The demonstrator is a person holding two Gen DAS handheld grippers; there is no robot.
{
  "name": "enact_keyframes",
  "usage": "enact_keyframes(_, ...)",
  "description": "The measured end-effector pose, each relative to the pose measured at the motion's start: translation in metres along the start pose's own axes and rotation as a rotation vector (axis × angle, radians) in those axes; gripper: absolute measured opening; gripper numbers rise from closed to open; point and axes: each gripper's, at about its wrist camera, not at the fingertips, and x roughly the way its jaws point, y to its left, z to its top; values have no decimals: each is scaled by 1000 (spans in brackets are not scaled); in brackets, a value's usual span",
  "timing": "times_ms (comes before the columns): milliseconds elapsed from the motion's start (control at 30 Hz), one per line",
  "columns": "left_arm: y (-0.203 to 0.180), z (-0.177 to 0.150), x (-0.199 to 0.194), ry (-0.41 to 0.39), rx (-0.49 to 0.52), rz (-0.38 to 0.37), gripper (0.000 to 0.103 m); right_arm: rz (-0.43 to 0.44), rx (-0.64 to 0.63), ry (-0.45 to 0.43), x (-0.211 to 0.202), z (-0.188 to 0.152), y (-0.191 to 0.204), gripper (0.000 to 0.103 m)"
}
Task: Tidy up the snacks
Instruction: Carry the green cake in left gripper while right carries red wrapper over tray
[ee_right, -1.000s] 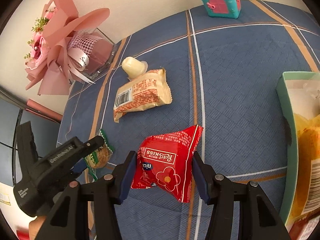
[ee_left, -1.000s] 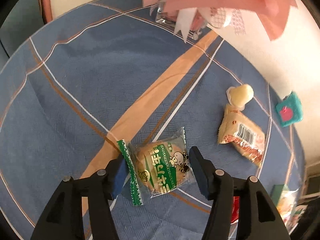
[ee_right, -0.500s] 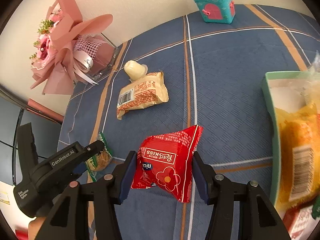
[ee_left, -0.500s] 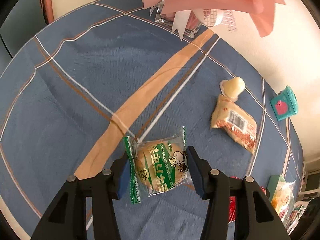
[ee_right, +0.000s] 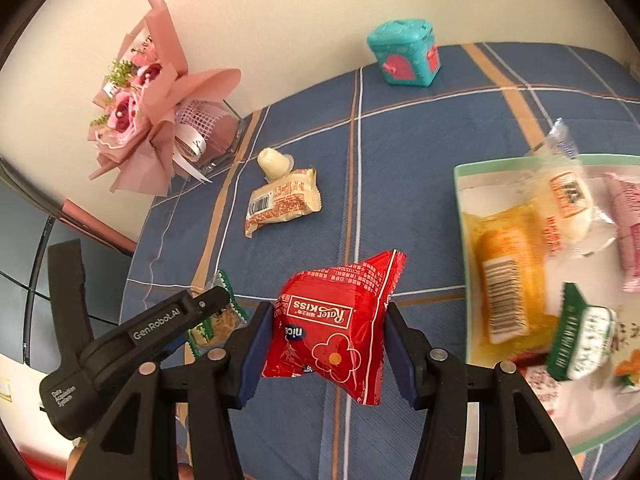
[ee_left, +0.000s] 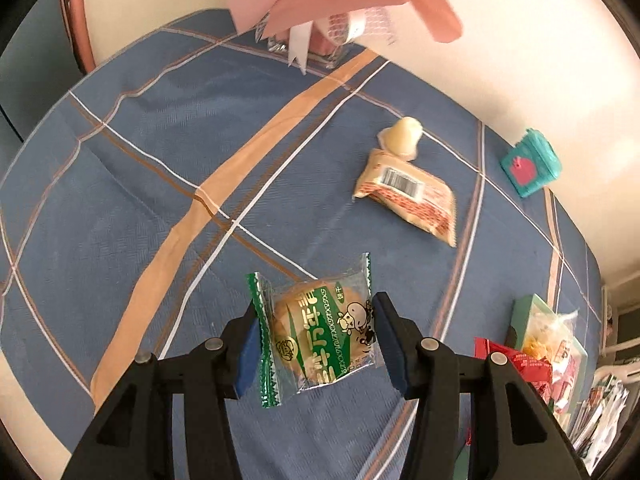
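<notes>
Left wrist view: left gripper is clamping the green biscuit packet, both pads pressing on the wrapper edges, jaws narrowed to packet width after closing further a moment ago. Packet is sitting at 6 o'clock in frame, looking lifted clear of the blue plaid tablecloth, though I can't confirm the gap.

Right wrist view: right gripper is holding the red Rater Kiss packet squeezed between its pads, also at 6 o'clock, jaws part-open to bag width. The left gripper is showing at 8 o'clock with its packet.

Green tray is sitting at 3 o'clock in the right view and already holding several snacks: a yellow packet, a white one, a pink one.

Still loose on the cloth: tan wafer packet and a jelly cup touching it, at 1 o'clock in the left view. Teal toy box and pink bouquet near the wall aren't snacks.

Step in hand, my read: both hands are carrying a picked snack toward the tray. Next move calls for getting each packet over a bare part of the tray, then opening the jaws. Right is nearer; left is needing to cross further. Then going back for wafer and jelly.
</notes>
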Motion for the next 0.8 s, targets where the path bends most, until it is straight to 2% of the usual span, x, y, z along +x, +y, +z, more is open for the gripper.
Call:
enact_keyframes(267,-25,-14,-28,-56,44,-17,54,-27,-25,-36,-23,1,-4,57)
enact_keyframes(433,-48,-21,-31,-67,63,-29,54,-55,-41,-44,-34,5,-14,57)
enact_keyframes(800,-109,-49,-35,-74,146,-71,54,-148,1,-69,-65,18,-63,57)
